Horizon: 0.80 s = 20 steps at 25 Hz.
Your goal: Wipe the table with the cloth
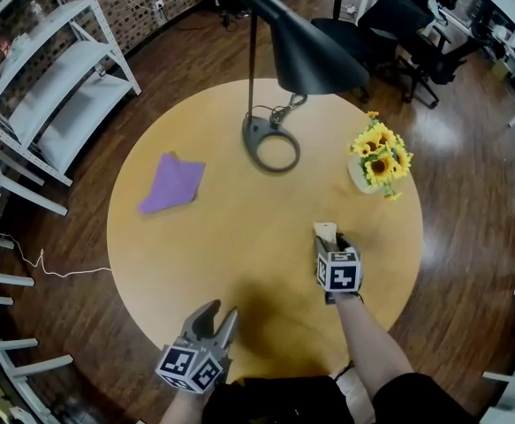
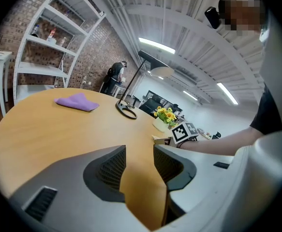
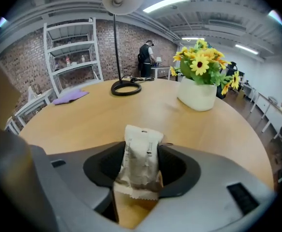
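The purple cloth (image 1: 172,184) lies crumpled on the left part of the round wooden table (image 1: 239,246); it also shows as the cloth (image 2: 78,102) and the cloth (image 3: 70,96) far off in both gripper views. My right gripper (image 1: 329,247) is over the table's right side, shut on a small white packet (image 3: 140,158) that stands up between its pads. My left gripper (image 1: 219,314) hovers at the table's near edge, open, with only bare wood between its jaws (image 2: 140,161). Both grippers are well away from the cloth.
A black lamp with a ring base (image 1: 272,144) stands at the table's far middle, its shade hanging above. A white pot of yellow flowers (image 1: 381,159) sits at the right, just beyond my right gripper. White shelving (image 1: 54,87) and office chairs (image 1: 390,20) stand around the table.
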Tool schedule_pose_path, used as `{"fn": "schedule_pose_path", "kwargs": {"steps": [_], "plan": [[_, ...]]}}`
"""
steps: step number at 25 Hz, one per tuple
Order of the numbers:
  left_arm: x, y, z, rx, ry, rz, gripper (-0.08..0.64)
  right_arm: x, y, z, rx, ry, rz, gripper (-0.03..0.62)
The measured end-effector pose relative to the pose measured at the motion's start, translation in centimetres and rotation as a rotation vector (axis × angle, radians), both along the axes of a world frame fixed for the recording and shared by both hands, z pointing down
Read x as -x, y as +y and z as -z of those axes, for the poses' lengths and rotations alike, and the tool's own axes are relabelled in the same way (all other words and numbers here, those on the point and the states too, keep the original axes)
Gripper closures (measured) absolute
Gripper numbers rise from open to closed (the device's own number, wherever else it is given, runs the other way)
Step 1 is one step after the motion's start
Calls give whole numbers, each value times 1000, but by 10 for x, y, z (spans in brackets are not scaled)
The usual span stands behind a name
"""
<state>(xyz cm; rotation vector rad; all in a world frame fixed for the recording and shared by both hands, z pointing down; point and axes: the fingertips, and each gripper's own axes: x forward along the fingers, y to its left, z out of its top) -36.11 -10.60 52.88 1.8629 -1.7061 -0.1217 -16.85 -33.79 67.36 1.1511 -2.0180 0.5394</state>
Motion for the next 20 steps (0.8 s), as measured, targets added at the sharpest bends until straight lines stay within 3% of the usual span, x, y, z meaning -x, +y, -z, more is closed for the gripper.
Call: {"fn": "schedule_pose_path", "kwargs": {"steps": [9, 16, 20], "plan": [[-10, 18, 6, -57, -18, -140, 379, -15, 109, -10, 33, -29, 23, 394], [-46, 30, 13, -104, -18, -334, 380, -49, 187, 33, -63, -152, -150, 394], [-92, 35, 18, -123, -17, -461, 379, -92, 217, 60, -133, -182, -265, 394]]}}
